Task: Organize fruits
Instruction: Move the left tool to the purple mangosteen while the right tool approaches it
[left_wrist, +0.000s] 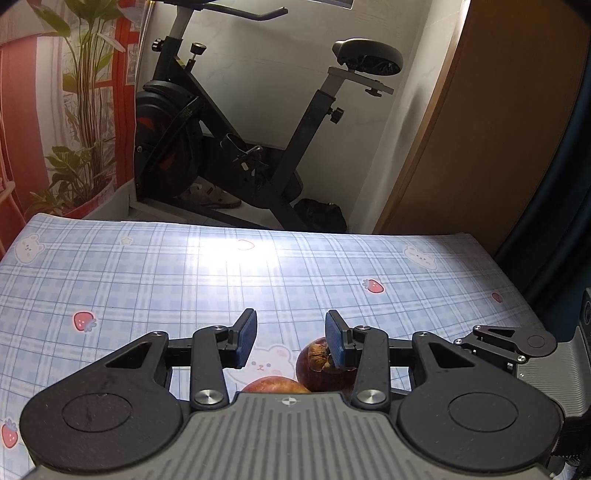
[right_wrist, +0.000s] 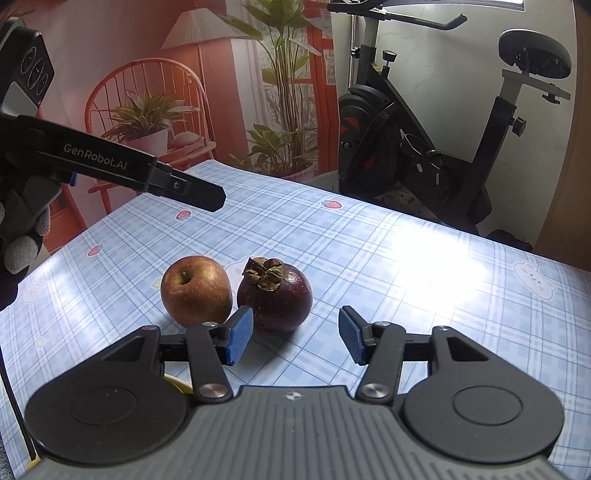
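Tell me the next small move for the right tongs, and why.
Probably ease the right tongs forward and a little left, so the open pads straddle the mangosteen. It sits on the tablecloth just ahead, nearer the left pad, and almost touches the apple, so a centred approach seems safest.

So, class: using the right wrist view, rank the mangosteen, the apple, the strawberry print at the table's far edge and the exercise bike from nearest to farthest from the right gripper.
1. Mangosteen, just ahead of the right gripper, by its left pad.
2. Apple, left of the mangosteen, touching it.
3. Strawberry print, near the table's far edge.
4. Exercise bike, on the floor beyond the table.
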